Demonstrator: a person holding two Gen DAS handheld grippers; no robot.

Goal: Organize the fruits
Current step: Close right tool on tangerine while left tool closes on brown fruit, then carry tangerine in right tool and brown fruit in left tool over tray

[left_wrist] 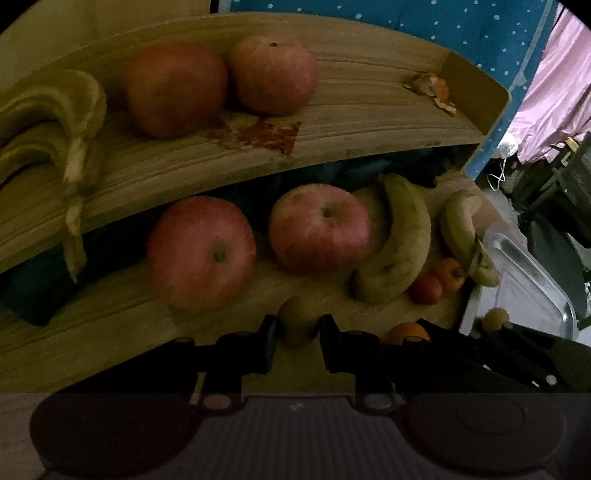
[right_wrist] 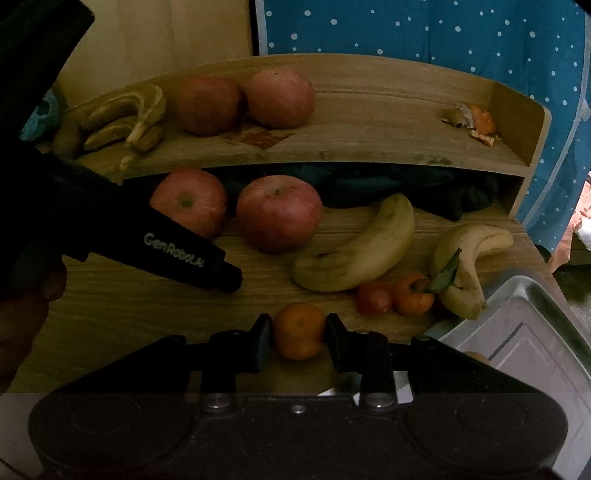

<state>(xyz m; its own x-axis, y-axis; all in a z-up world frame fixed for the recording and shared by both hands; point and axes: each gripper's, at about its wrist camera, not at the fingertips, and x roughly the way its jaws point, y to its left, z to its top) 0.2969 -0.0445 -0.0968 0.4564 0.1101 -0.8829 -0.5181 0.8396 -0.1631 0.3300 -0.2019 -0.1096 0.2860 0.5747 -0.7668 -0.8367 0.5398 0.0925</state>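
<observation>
Left wrist view: the left gripper (left_wrist: pixel 297 332) pinches a small brownish-green fruit (left_wrist: pixel 298 320) between its jaws; two red apples (left_wrist: pixel 201 251) lie beyond them. Right wrist view: the right gripper (right_wrist: pixel 298 338) clamps a tangerine (right_wrist: pixel 299 330); left of the jaws, the other gripper reads "GenRobot.AI" (right_wrist: pixel 173 250).

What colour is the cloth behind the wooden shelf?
Blue cloth with white dots; right wrist view shows it best.

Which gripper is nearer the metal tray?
Right. The right gripper, shut on an orange, sits beside the metal tray; the left gripper, holding a brownish fruit, is further left.
</observation>
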